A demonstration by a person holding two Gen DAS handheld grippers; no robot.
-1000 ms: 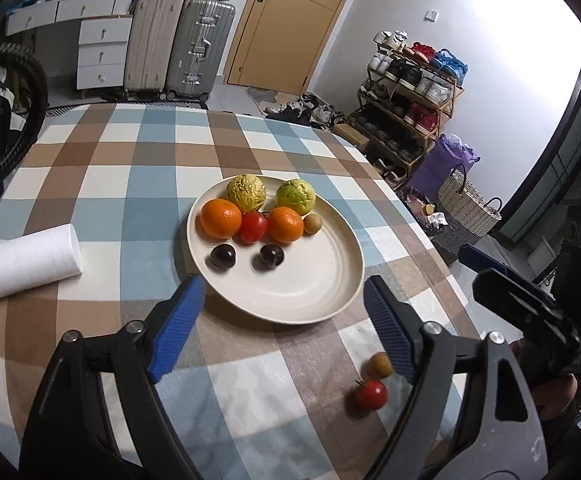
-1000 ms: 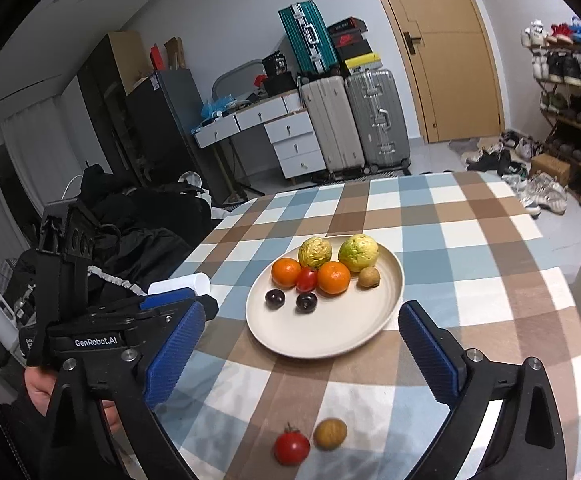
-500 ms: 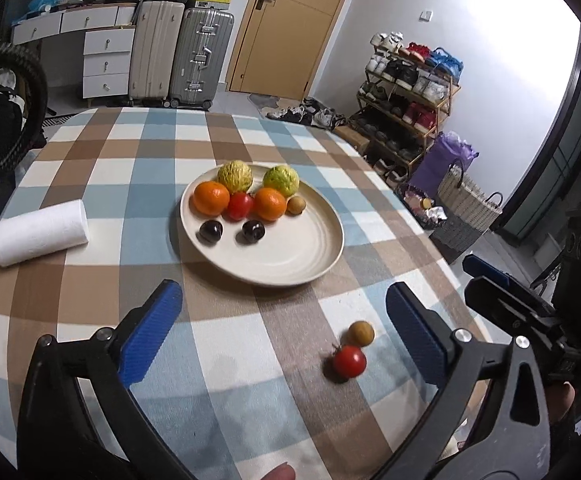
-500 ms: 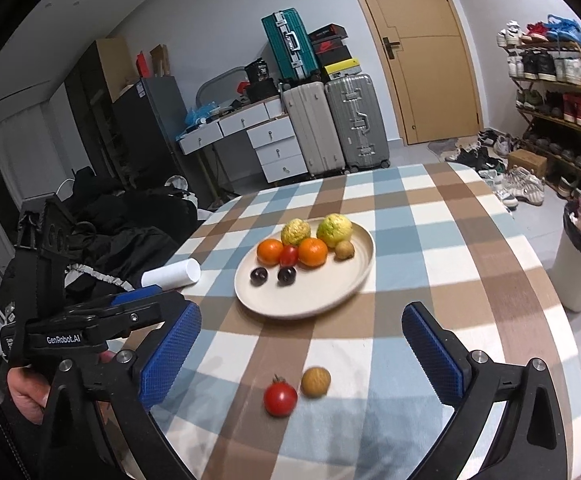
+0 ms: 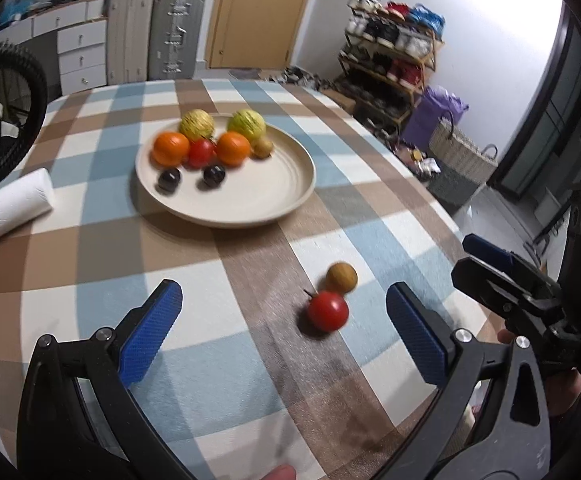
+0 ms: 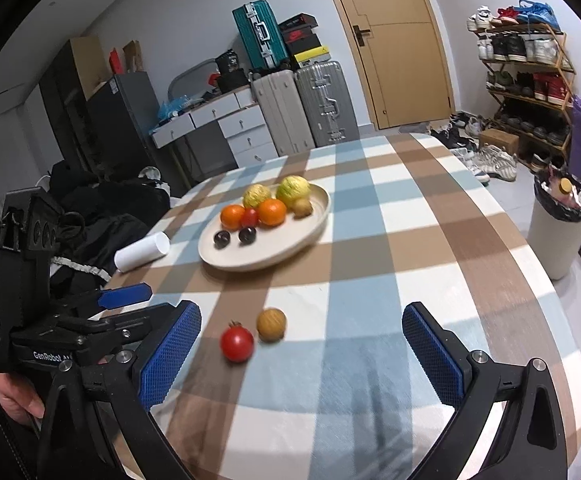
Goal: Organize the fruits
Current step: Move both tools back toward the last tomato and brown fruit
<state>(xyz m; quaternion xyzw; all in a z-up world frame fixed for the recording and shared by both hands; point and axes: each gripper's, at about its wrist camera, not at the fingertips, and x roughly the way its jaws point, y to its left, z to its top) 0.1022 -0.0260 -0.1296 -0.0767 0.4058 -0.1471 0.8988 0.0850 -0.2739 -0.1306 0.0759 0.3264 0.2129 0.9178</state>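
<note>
Nearest the cameras, both grippers stand with their blue pads spread wide and nothing between them: the left gripper (image 5: 280,330) hangs over the near part of the checked tablecloth (image 5: 90,264), and the right gripper (image 6: 302,344) does the same from the other side. Just ahead of them, on the bare cloth and well short of the plate, a red tomato (image 6: 237,343) lies touching a small brown fruit (image 6: 271,324); these two look like the only pieces left to gather. In the right wrist view the pair sits between that gripper's pads, nearer the left one, so this tool seems the better placed. To do the pick well, I would centre the pads on one fruit only, probably the tomato as the nearer, come down until the pads straddle its widest part, and close gently, since it is likely soft and round enough to roll or squirt sideways. Approaching from the side away from the brown fruit should keep that one from being nudged off toward the table edge. Farther on, the cream plate (image 5: 274,196) holds two oranges, a tomato, two yellow-green fruits, a small brown one and two dark ones, all crowded at its far side, leaving its near half free for a set-down. A white roll (image 5: 8,208) lies left of the plate. Lettering on the left tool's body reads "GenRobot" with a cut-off ending; printing on the boxes beyond is too small to read.
</note>
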